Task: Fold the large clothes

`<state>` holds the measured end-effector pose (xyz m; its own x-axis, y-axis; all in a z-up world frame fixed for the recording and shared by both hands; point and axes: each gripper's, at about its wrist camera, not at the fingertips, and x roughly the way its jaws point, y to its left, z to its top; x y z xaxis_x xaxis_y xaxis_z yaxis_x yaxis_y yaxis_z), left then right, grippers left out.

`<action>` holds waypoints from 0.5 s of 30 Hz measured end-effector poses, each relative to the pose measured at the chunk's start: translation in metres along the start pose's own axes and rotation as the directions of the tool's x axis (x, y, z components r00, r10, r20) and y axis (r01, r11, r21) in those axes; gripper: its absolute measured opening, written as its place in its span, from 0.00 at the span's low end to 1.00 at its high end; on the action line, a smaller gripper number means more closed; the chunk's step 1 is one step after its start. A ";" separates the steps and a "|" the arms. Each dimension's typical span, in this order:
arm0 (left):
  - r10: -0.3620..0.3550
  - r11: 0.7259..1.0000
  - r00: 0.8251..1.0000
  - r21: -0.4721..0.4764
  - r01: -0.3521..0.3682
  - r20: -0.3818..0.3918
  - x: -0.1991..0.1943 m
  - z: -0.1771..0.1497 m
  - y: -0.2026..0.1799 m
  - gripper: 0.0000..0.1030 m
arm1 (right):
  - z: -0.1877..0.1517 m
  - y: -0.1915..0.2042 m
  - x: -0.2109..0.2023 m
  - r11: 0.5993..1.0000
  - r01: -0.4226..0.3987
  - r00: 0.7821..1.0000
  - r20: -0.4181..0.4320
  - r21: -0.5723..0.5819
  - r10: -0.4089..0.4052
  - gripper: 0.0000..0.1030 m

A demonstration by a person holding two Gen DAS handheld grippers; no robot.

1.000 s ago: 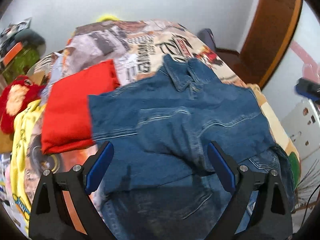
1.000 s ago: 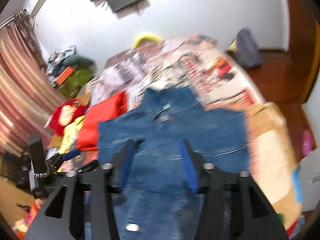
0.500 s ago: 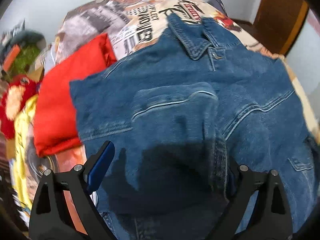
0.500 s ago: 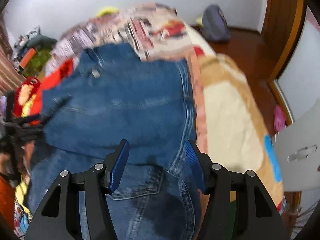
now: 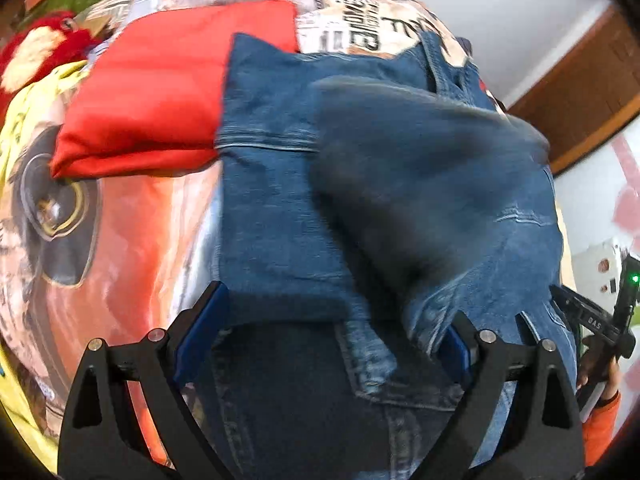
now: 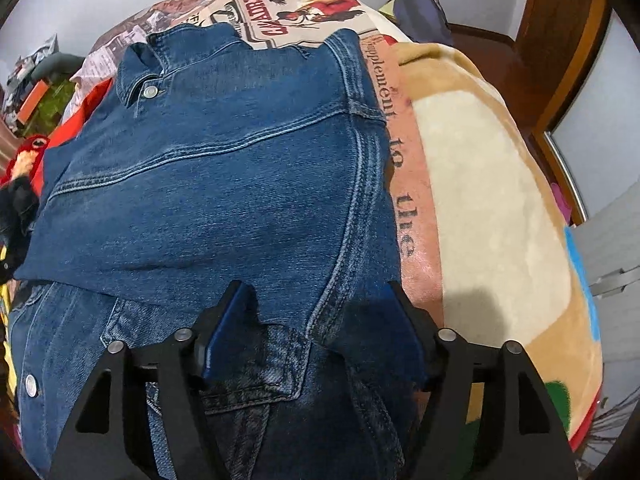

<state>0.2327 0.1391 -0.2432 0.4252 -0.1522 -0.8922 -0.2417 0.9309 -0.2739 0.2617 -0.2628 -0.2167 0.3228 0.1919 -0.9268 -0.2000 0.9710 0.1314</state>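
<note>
the denim jacket (image 6: pixel 224 168) lies on the bed (image 6: pixel 492 184), collar toward the far end, with one panel already folded across its body and a red garment (image 5: pixel 160 92) just beside it on your left side. your left gripper (image 5: pixel 320 332) has its jaws spread wide over the near edge of the folded layer, and nothing is pinched between them; a blurred fold of denim looms in front of that camera, so judge its position from the other view. your right gripper (image 6: pixel 320 332) also has its jaws parted, straddling the near right part of the jacket by the side seam, gripping nothing as far as the view shows. the step in hand looks like taking the near hem to bring it up toward the collar. to do it well, set both grippers low on the same edge, well apart and level with each other, and close on every layer of denim, not just the top one. the cloth is heavy and stiff, so bite deep. lift evenly, carry both corners forward together, and keep the fold clear of the red garment so it does not drag.
</note>
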 end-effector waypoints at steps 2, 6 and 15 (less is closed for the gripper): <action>0.064 0.998 0.998 -0.008 -0.064 0.020 -0.004 -0.002 0.006 0.90 | -0.002 -0.003 0.000 1.000 -0.008 1.000 0.001 0.012 0.008 0.66; 0.069 0.996 0.998 -0.065 -0.068 0.005 -0.007 -0.005 0.034 0.90 | -0.003 -0.002 0.000 1.000 0.003 1.000 0.002 0.014 -0.003 0.67; 0.077 0.996 0.994 -0.049 -0.073 0.081 -0.038 0.020 0.043 0.90 | 0.021 0.008 -0.018 0.999 0.029 0.999 0.018 -0.031 -0.028 0.67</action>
<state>0.2232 0.1915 -0.2137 0.4744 -0.0526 -0.8787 -0.3143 0.9223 -0.2248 0.2732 -0.2555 -0.1916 0.3447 0.1672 -0.9237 -0.2190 0.9712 0.0940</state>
